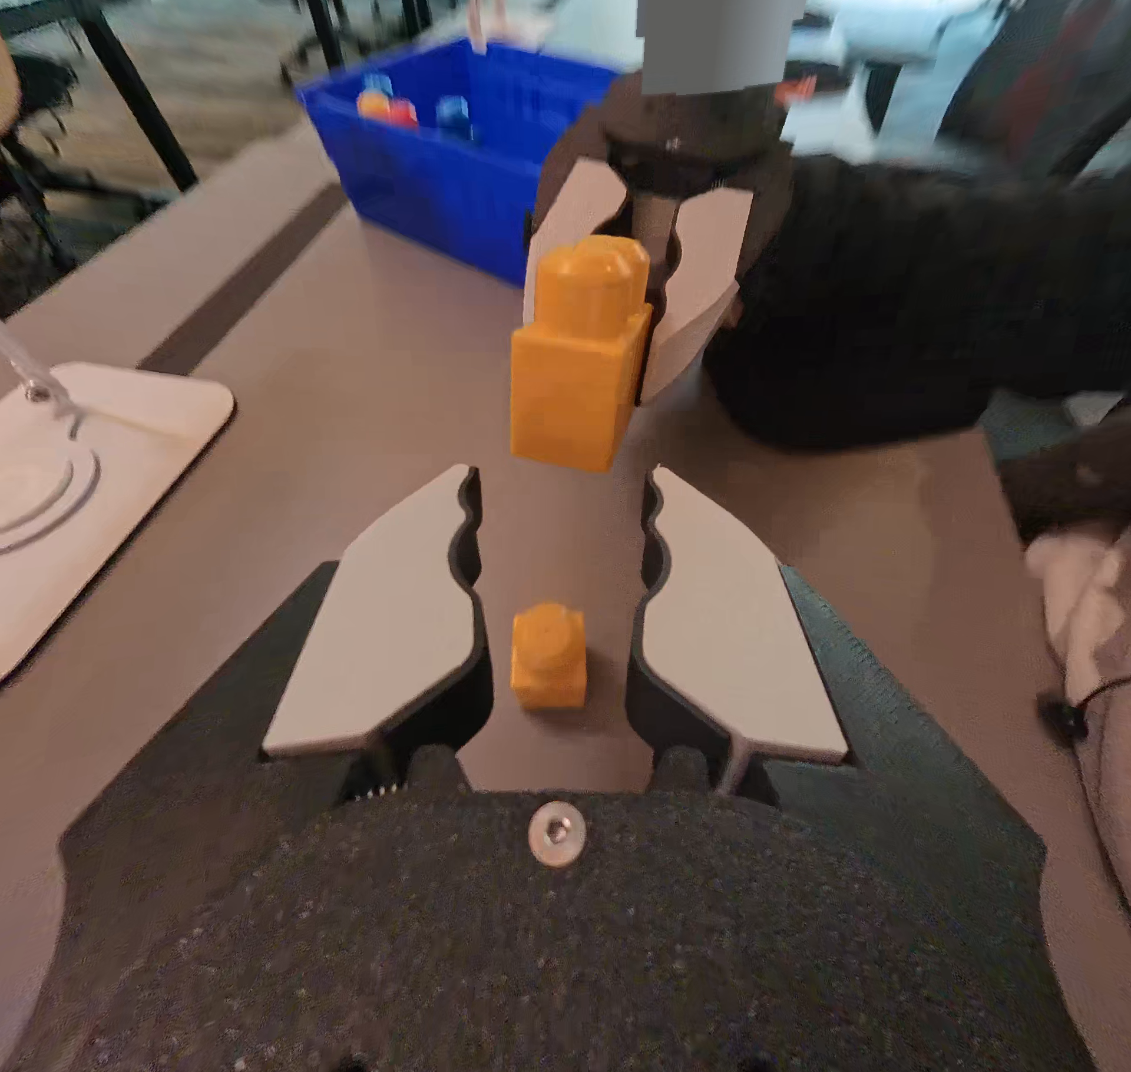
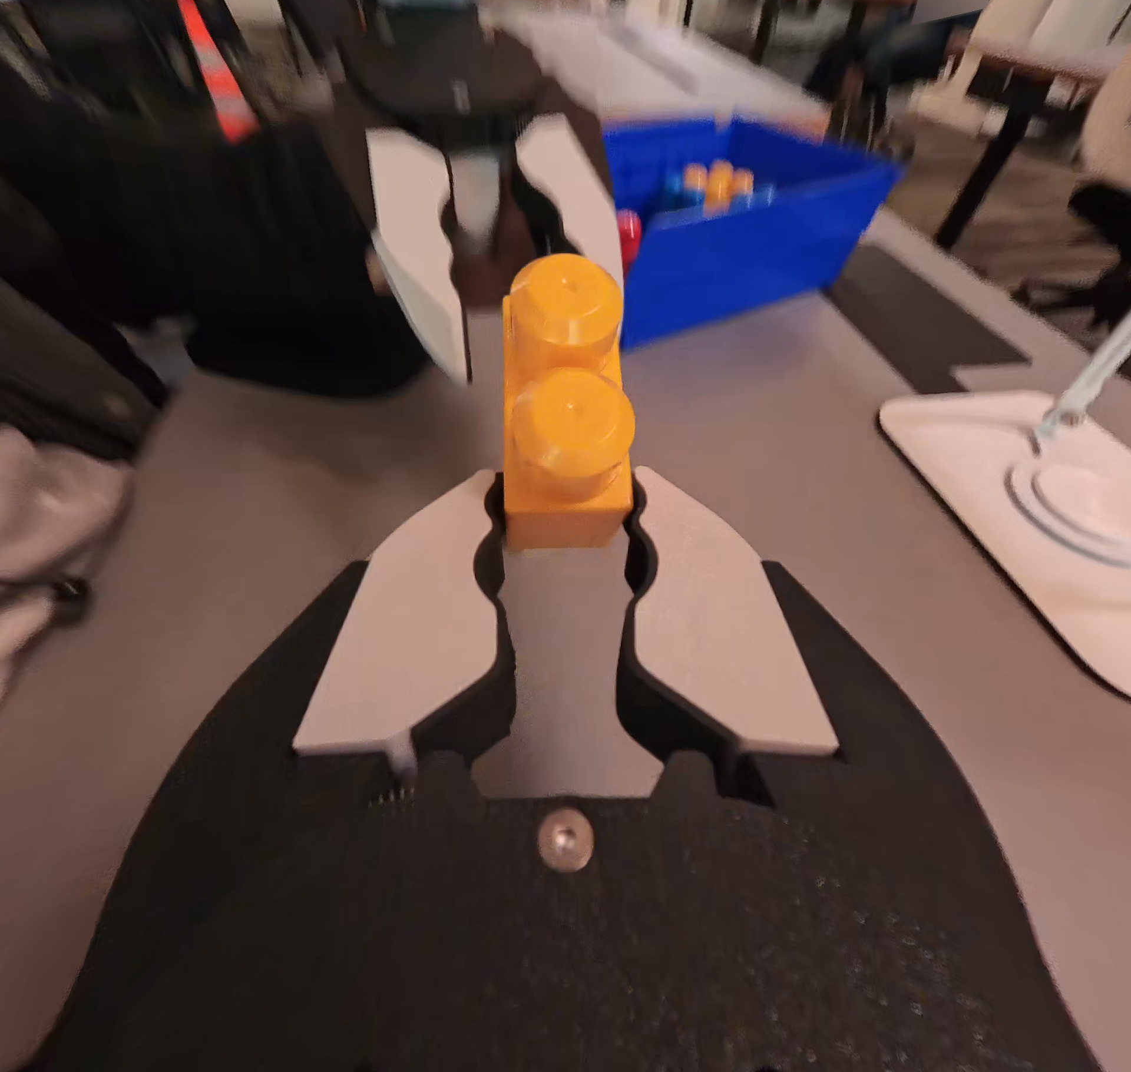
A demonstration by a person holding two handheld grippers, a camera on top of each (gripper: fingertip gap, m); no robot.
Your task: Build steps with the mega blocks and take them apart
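Note:
My right gripper point(image 2: 566, 495) is shut on an orange two-stud block point(image 2: 566, 424) and holds it by its near end, above the grey table point(image 2: 765, 430). In the left wrist view the same block point(image 1: 575, 363) hangs in the air in the right gripper point(image 1: 639, 363). My left gripper point(image 1: 563, 482) is open and empty, just in front of and below that block. A small orange one-stud block point(image 1: 548, 657) stands on the table point(image 1: 367, 430), seen between my left fingers. The left gripper point(image 2: 489, 308) faces me, open, in the right wrist view.
A blue bin point(image 1: 440, 186) point(image 2: 734, 271) with several coloured blocks stands at the back of the table. A red block point(image 2: 629, 235) shows by its corner. A white lamp base point(image 1: 92, 461) point(image 2: 1010, 492) lies to one side, dark clothing point(image 1: 887, 308) and a grey cloth point(image 2: 49, 522) to the other. Tip to tip, the grippers are about 5 cm apart.

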